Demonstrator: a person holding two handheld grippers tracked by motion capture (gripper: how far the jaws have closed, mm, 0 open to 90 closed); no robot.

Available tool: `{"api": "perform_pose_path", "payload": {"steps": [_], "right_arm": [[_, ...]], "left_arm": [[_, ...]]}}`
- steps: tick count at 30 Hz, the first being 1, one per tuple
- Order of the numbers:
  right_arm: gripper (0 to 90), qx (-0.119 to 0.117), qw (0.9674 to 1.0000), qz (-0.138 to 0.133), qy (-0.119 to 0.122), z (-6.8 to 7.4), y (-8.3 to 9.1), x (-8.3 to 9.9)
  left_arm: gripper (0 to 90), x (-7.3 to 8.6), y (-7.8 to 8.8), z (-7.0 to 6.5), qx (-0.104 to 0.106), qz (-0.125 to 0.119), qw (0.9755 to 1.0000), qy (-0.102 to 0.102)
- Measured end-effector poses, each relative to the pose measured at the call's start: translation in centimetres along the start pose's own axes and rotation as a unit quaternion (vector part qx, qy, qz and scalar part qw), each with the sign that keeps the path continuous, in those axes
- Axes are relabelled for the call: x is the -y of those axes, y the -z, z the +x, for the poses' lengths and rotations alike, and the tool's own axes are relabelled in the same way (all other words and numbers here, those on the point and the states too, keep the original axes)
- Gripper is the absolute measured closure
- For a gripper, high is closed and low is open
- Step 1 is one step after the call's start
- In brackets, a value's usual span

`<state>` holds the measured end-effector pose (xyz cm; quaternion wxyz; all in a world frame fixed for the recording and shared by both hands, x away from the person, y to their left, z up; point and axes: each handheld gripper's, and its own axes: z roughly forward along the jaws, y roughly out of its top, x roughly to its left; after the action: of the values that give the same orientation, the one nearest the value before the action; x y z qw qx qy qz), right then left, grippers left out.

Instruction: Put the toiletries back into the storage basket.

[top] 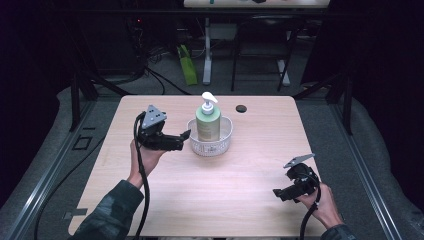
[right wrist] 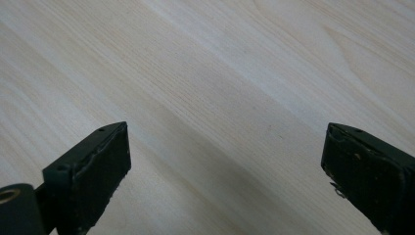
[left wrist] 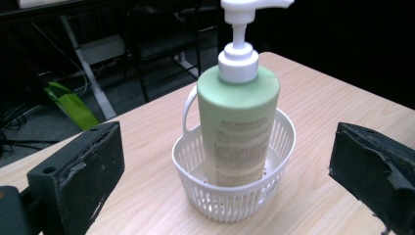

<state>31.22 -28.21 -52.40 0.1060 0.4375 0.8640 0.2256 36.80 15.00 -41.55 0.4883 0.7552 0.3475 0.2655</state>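
A pale green pump bottle [top: 208, 121] [left wrist: 239, 122] with a white pump head stands upright in a small white slotted basket [top: 224, 141] [left wrist: 225, 200] near the middle of the wooden table. My left gripper [top: 185, 137] [left wrist: 225, 176] is just left of the basket, pointing at it, jaws wide open and apart from both basket and bottle. Near the table's front right, my right gripper [top: 277, 194] [right wrist: 225, 171] is held low over bare wood, jaws open with nothing between them.
A small dark round disc [top: 241, 108] lies on the table behind the basket to the right. The wooden table [top: 250, 170] has bare surface between the two grippers. Beyond the far edge are table legs, cables and a green object [top: 187, 65] on the floor.
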Motion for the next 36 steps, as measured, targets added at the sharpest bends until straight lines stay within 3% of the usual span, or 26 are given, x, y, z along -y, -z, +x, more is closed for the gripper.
{"api": "perform_pose_path", "payload": {"steps": [13,21,25,31,36], "right_arm": [[3.9,-0.001,1.0000,0.004,0.001,0.2,-0.1,0.0],[3.8,0.001,1.0000,0.007,0.003,0.3,-0.1,-0.1],[3.8,0.004,0.9999,0.009,0.006,0.3,-0.2,-0.1],[3.9,0.005,1.0000,0.004,0.005,0.3,0.0,-0.1],[3.9,0.006,0.9999,0.006,0.008,0.3,-0.2,-0.1]], "left_arm": [[0.0,3.2,2.9,0.3,-0.014,0.024,0.9996,0.005],[0.0,5.4,3.8,0.7,-0.011,0.061,0.9980,0.014],[0.0,6.2,4.0,1.0,-0.005,0.083,0.9964,0.018],[0.0,7.9,4.4,1.2,-0.009,0.130,0.9915,0.012],[0.0,9.6,4.6,1.6,-0.011,0.154,0.9875,0.031]]}}
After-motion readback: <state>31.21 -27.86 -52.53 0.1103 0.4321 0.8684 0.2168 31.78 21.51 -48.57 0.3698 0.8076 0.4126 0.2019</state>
